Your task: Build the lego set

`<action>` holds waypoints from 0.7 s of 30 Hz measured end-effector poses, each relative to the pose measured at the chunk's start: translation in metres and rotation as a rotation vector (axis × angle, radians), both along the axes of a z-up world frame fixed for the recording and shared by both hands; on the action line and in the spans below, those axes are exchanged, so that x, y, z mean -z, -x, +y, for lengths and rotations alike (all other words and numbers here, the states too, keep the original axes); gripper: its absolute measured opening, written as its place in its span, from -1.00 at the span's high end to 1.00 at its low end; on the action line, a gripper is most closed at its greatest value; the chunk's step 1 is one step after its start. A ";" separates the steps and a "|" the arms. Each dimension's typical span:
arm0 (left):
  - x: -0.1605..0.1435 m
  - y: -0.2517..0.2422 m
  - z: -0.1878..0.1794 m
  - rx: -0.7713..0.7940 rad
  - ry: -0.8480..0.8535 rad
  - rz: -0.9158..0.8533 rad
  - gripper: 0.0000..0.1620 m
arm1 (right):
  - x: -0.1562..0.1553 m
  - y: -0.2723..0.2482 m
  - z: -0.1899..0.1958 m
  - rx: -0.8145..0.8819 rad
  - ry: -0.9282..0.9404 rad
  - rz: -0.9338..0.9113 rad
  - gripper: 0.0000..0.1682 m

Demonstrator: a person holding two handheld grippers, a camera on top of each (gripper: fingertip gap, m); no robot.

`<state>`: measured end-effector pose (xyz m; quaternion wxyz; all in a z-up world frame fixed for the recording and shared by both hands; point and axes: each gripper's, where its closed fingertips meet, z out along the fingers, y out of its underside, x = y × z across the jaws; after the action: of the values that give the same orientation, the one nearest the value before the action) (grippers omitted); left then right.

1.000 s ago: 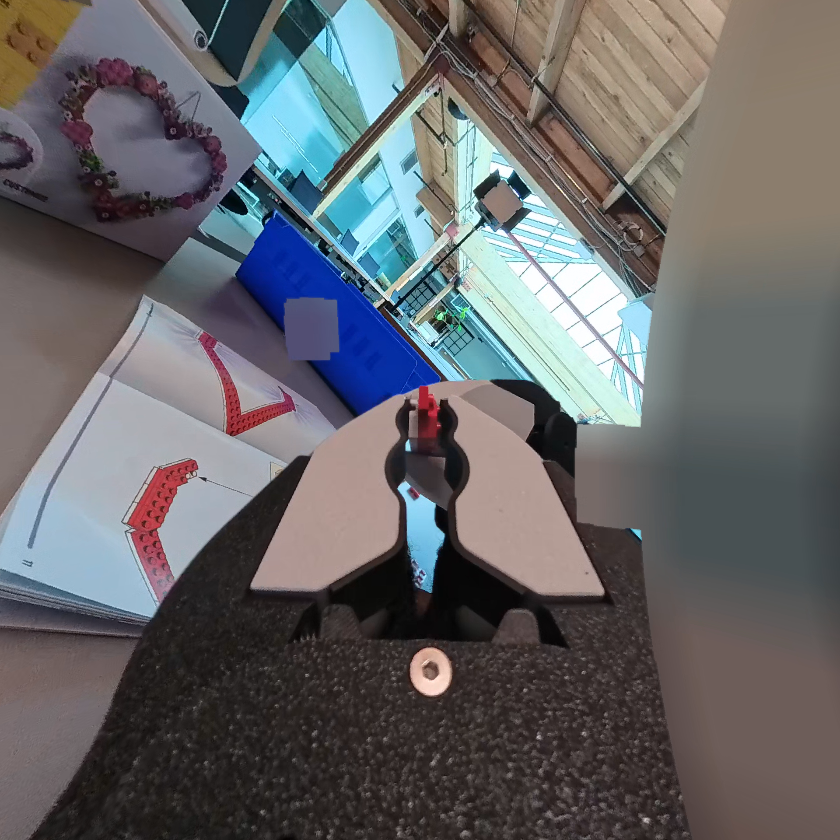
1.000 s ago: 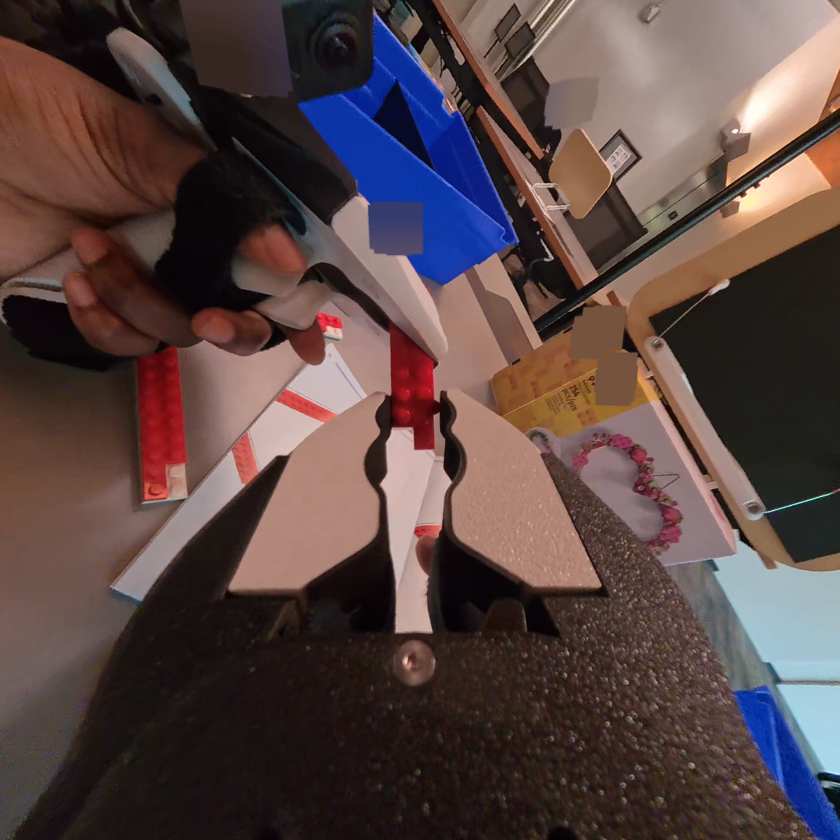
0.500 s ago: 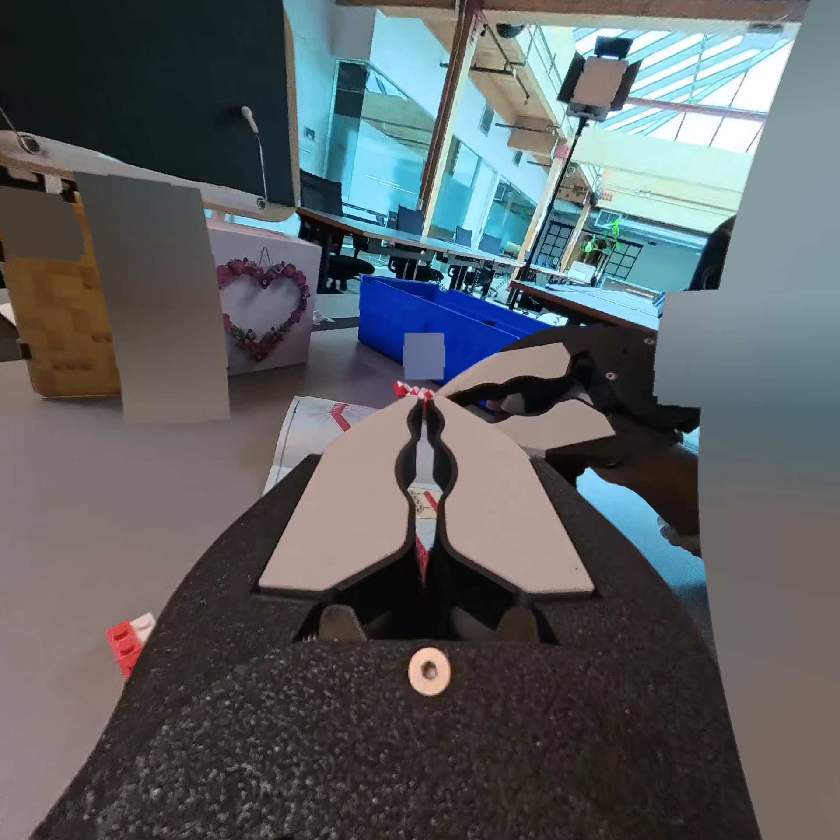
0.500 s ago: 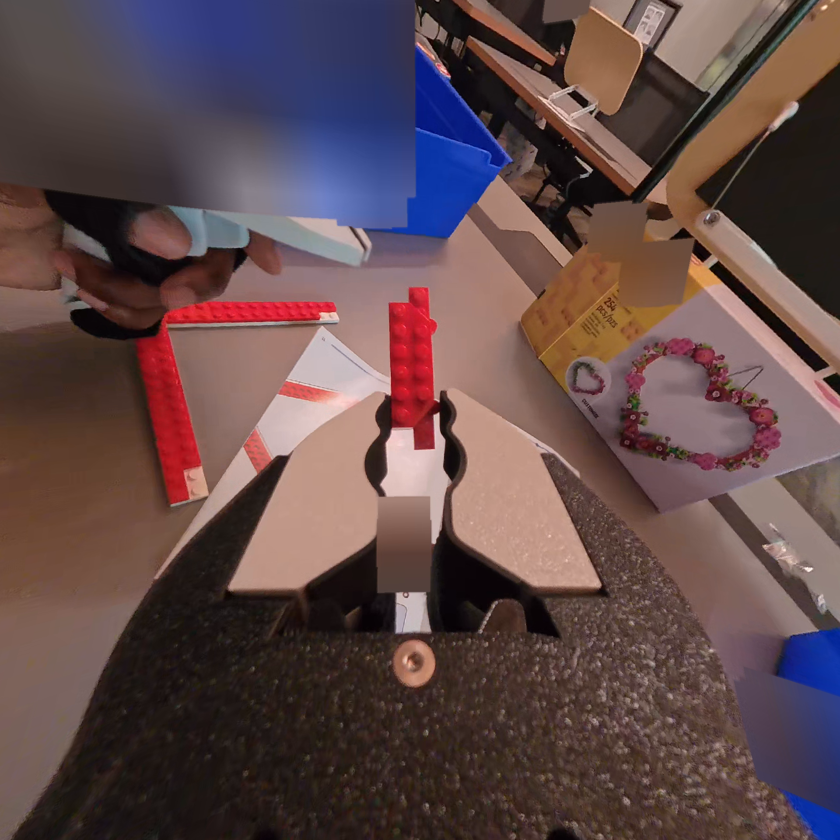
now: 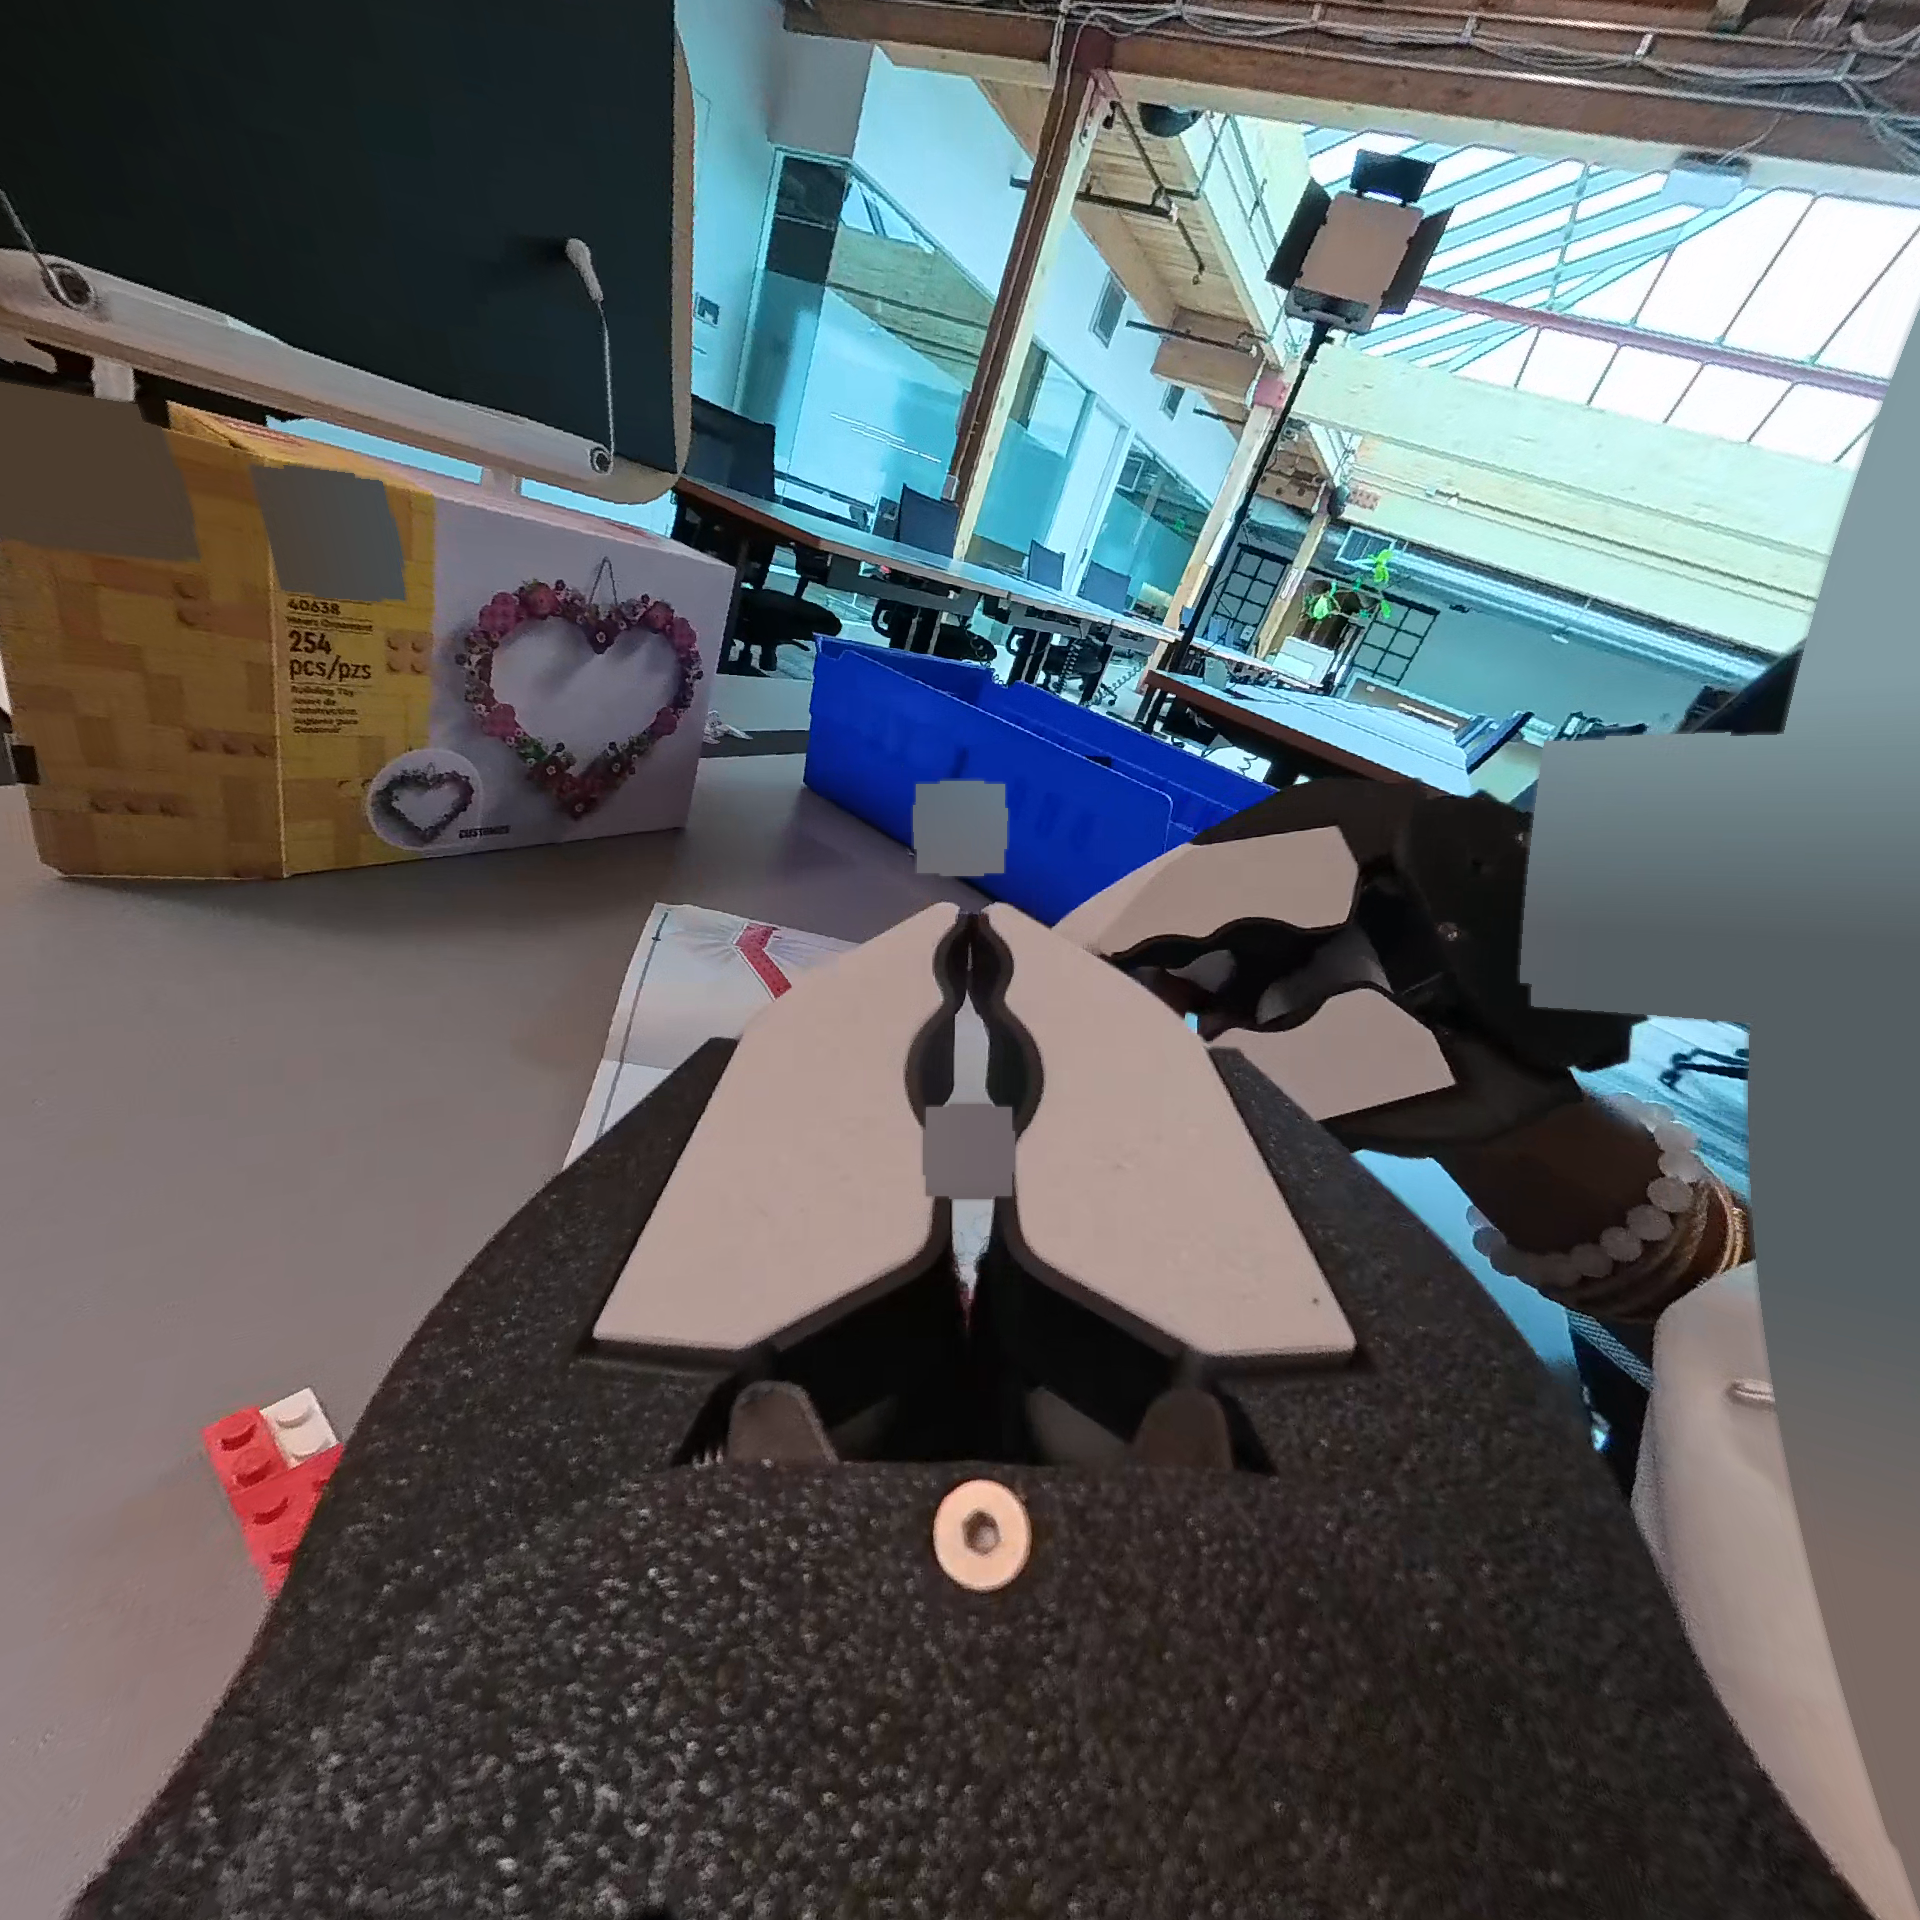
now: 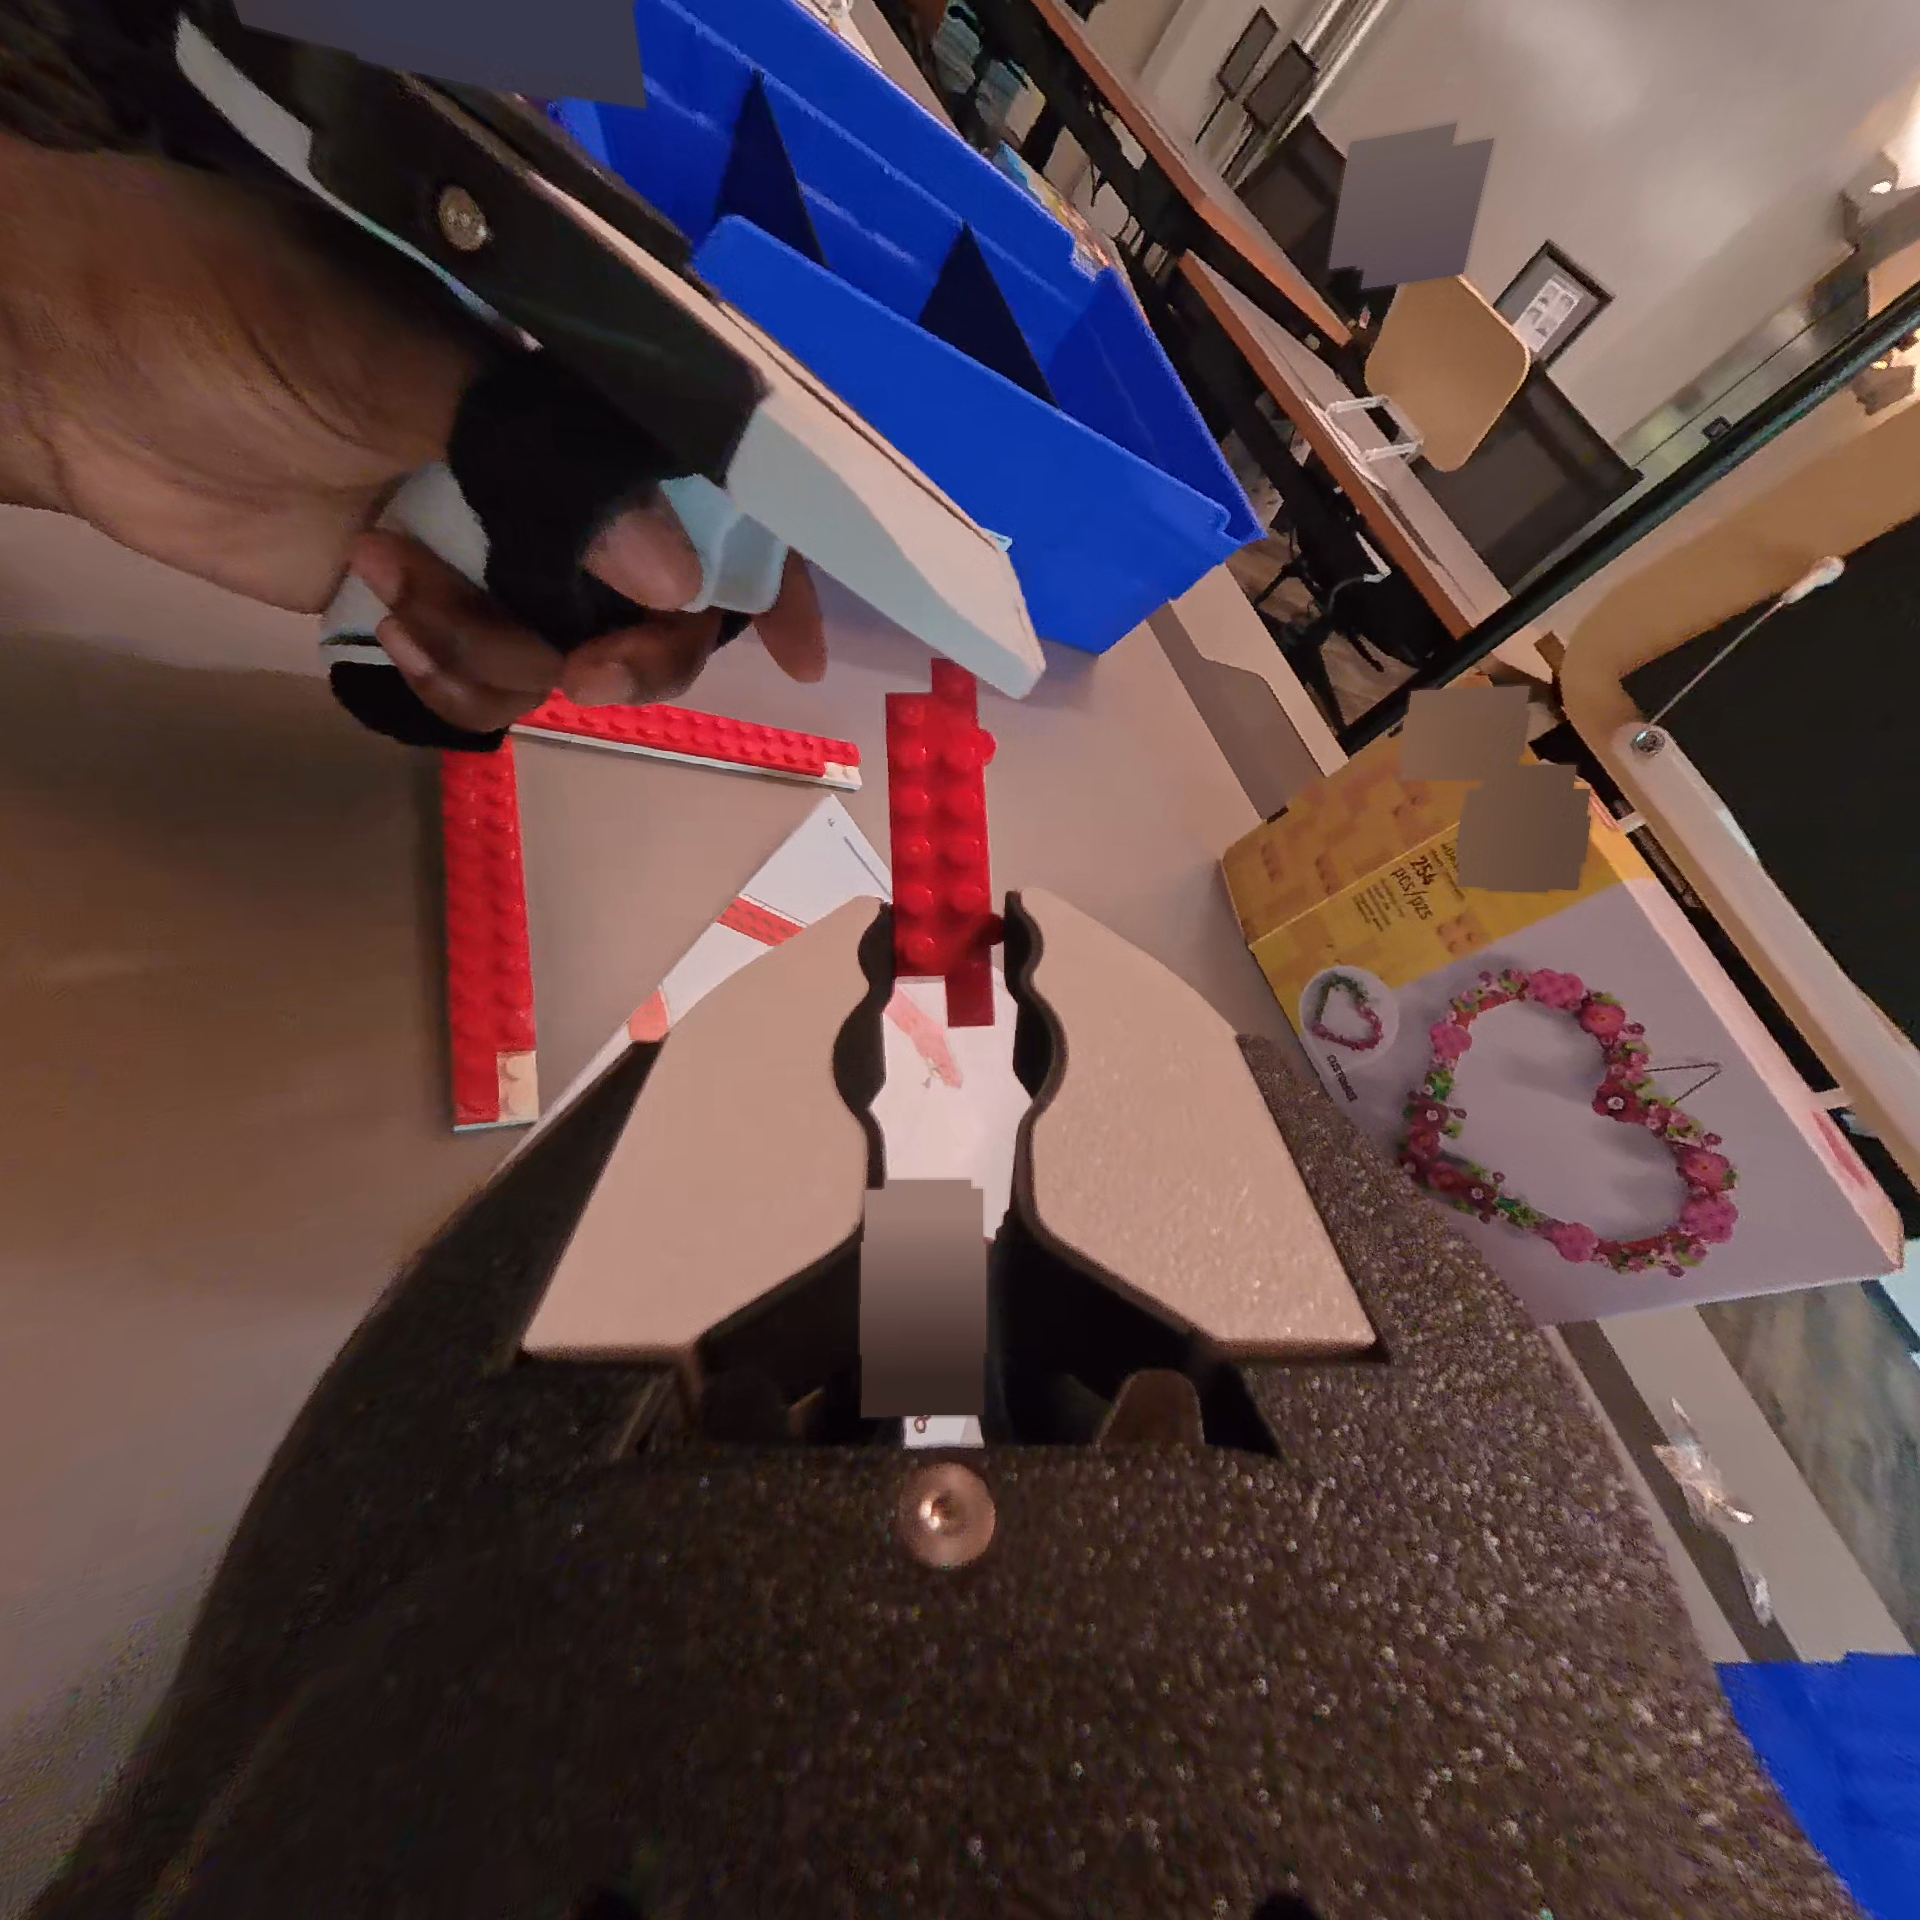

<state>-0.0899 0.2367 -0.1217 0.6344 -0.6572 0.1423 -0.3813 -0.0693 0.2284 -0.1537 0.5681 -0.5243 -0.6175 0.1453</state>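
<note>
My right gripper [image 6: 945, 925] is shut on the lower end of a red stacked brick assembly [image 6: 935, 821], held above the table. My left gripper [image 5: 971, 920] is shut, and nothing shows between its tips. In the right wrist view it [image 6: 914, 582] comes in from the upper left in a hand, its tip close to the assembly's far end. I cannot tell if they touch. Two long red plates [image 6: 486, 914] [image 6: 686, 732] lie in a V on the table. One end of them, red and white, shows in the left wrist view [image 5: 272, 1455].
An open instruction booklet [image 6: 790, 883] lies under the grippers. A blue divided bin [image 6: 935, 332] stands behind it. The yellow and white set box [image 6: 1558, 1091] with a flower heart picture stands at the table's edge. A dark board on a pale frame [image 5: 312, 208] rises behind the box. The left gripper's tips are roughly 4 cm from the right gripper's.
My left gripper has tipped down from facing the ceiling to level with the table. The red piece seen at its tips no longer shows. My right gripper still holds the red assembly.
</note>
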 end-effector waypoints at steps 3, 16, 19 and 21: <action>-0.003 0.010 0.000 -0.029 -0.010 0.017 1.00 | 0.001 -0.005 0.010 0.055 0.025 0.005 0.76; 0.000 0.003 -0.006 0.051 0.020 0.065 1.00 | -0.006 -0.005 0.004 0.005 0.003 0.033 0.76; 0.000 0.004 -0.005 0.038 0.018 0.061 1.00 | -0.003 -0.003 0.001 -0.012 -0.018 0.003 0.76; 0.001 0.004 -0.005 0.043 0.022 0.056 1.00 | -0.001 -0.002 0.000 -0.016 -0.024 -0.005 0.76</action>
<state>-0.0935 0.2320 -0.1224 0.6148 -0.6712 0.1696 -0.3778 -0.0675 0.2280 -0.1524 0.5717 -0.5129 -0.6246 0.1413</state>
